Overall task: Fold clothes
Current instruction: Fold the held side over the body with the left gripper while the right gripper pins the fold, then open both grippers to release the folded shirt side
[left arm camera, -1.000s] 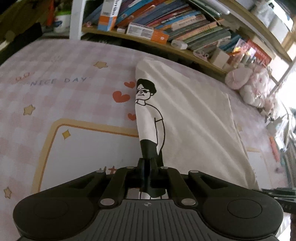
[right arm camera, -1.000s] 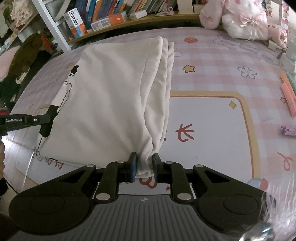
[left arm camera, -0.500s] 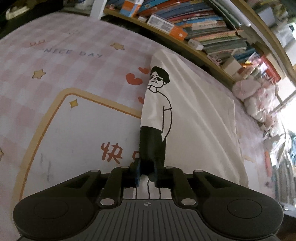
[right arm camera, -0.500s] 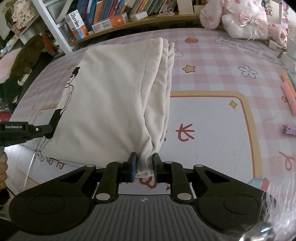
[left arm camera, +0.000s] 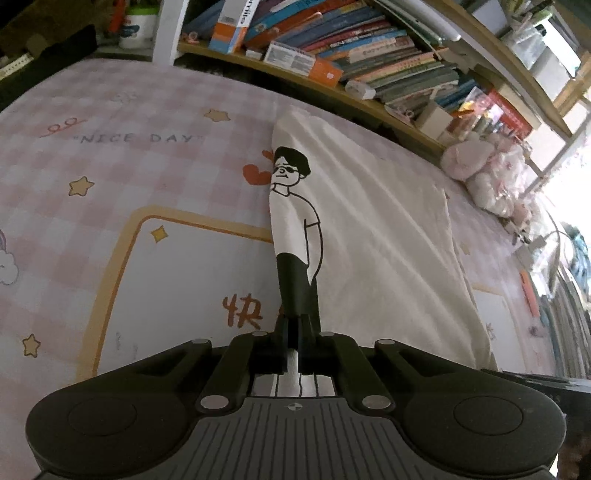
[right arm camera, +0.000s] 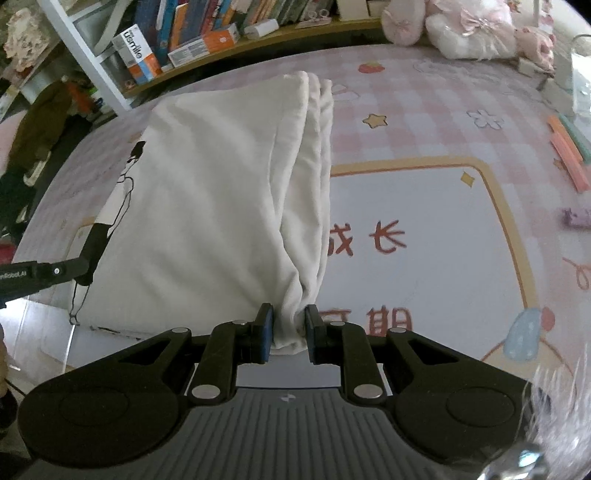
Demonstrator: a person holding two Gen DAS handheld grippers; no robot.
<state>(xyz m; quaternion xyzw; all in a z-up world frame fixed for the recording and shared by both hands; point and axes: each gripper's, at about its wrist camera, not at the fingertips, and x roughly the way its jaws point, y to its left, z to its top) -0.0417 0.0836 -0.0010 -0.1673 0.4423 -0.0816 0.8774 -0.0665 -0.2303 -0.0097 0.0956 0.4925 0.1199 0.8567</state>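
A cream T-shirt (left arm camera: 384,236) with a printed cartoon man in sunglasses (left arm camera: 293,206) lies on the pink checked play mat (left arm camera: 110,177). My left gripper (left arm camera: 294,328) is shut on the shirt's near left corner, at the printed figure's legs. In the right wrist view the shirt (right arm camera: 207,206) runs away from me, its layered folds bunched along the right edge. My right gripper (right arm camera: 289,325) is shut on the near right corner of those folds. The left gripper (right arm camera: 83,269) shows there at the shirt's other near corner.
A low bookshelf (left arm camera: 369,48) packed with books runs along the mat's far side. Pink plush toys (right arm camera: 465,29) sit at the far right. Coloured sticks (right arm camera: 569,151) and a small purple piece (right arm camera: 576,218) lie on the mat's right side. Dark clutter (right arm camera: 33,129) stands at the left.
Both grippers keep their grip on the near corners. The right view has drawn back towards me, showing more mat characters beside the shirt; the left view has shifted slightly.
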